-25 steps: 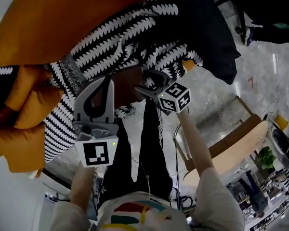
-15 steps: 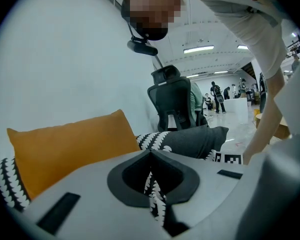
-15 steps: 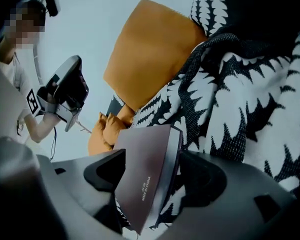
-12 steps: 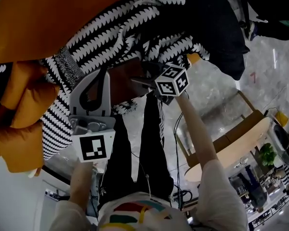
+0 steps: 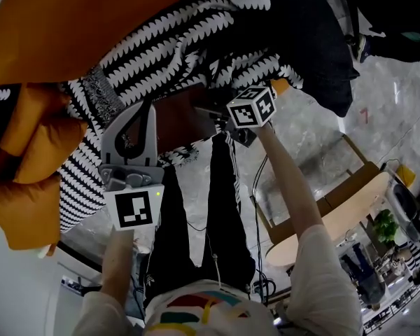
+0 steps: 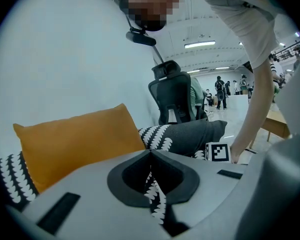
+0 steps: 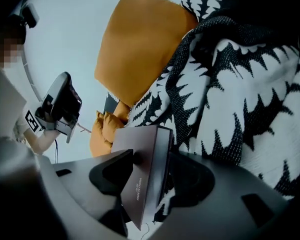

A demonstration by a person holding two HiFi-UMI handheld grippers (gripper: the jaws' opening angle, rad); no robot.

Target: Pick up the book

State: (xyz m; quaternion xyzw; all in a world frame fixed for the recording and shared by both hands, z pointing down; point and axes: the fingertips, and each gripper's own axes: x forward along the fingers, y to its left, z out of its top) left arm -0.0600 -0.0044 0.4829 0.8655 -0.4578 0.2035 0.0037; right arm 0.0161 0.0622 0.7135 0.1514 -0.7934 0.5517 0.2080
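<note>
While L fingers point(image 6: 90, 186) sit shut, R fingers point(image 7: 110, 171), just closing, clamp book point(image 7: 145, 169) on blanket point(image 7: 250, 109).

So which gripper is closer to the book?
Right gripper: its fingers have just been closing, book pinched between them. Left gripper hangs beside it, fingers together.

A black-and-white patterned knitted throw point(image 5: 182, 40) covers the whole carrying surface. Lying on the throw are a large orange fabric cushion point(image 5: 91, 19), a smaller puffy orange cushion point(image 5: 28, 166), a dark grey cushion point(image 5: 315, 40) and a brown rectangular book point(image 5: 182, 121). The book is near the throw's front edge.
</note>
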